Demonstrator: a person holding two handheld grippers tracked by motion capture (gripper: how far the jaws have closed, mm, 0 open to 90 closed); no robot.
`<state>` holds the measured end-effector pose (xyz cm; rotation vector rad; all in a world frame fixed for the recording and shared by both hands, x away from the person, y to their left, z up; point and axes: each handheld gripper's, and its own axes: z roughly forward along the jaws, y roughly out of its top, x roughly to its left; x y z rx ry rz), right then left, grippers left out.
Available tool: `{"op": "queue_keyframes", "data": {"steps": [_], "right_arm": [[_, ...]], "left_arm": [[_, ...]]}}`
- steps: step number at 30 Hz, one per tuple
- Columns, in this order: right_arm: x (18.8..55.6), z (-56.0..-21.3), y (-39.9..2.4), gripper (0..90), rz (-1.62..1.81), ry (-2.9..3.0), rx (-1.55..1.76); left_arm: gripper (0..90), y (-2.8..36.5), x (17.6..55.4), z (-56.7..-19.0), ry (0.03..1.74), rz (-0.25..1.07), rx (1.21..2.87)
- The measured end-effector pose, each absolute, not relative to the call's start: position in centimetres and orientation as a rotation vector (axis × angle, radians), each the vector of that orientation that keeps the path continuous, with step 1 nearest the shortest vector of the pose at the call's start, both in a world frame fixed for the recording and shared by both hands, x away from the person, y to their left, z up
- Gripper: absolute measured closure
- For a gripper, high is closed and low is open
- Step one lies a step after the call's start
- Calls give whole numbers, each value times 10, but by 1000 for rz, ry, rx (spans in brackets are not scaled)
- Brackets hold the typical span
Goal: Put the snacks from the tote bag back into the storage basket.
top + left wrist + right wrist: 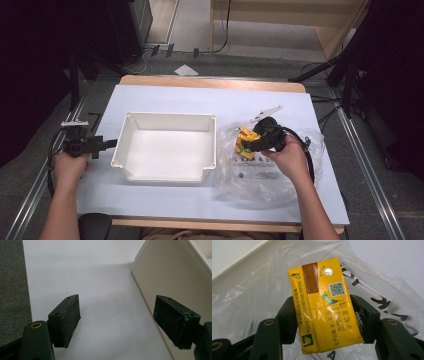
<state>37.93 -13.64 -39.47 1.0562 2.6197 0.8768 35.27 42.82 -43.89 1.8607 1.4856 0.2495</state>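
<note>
We see the tub (165,150) mid-table (200,100), the bag (260,172) just right of it, the carton (245,140) on the bag.

Yellow drink carton (325,306) over clear plastic bag (252,295).

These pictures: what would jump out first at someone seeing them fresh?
The yellow drink carton, clamped between the black fingers of the right gripper over a clear plastic bag at the table's right. Next, the big empty white tray in the middle, with the left gripper open on the white table beside it.
</note>
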Motion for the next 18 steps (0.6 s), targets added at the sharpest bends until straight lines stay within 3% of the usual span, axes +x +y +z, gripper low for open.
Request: {"op": "queue_keyframes", "data": {"steps": [18], "right_arm": [[381,-400,-136,497,891,2634,1016]], "left_arm": [[228,429,353,-439,1485,250,1859]]}}
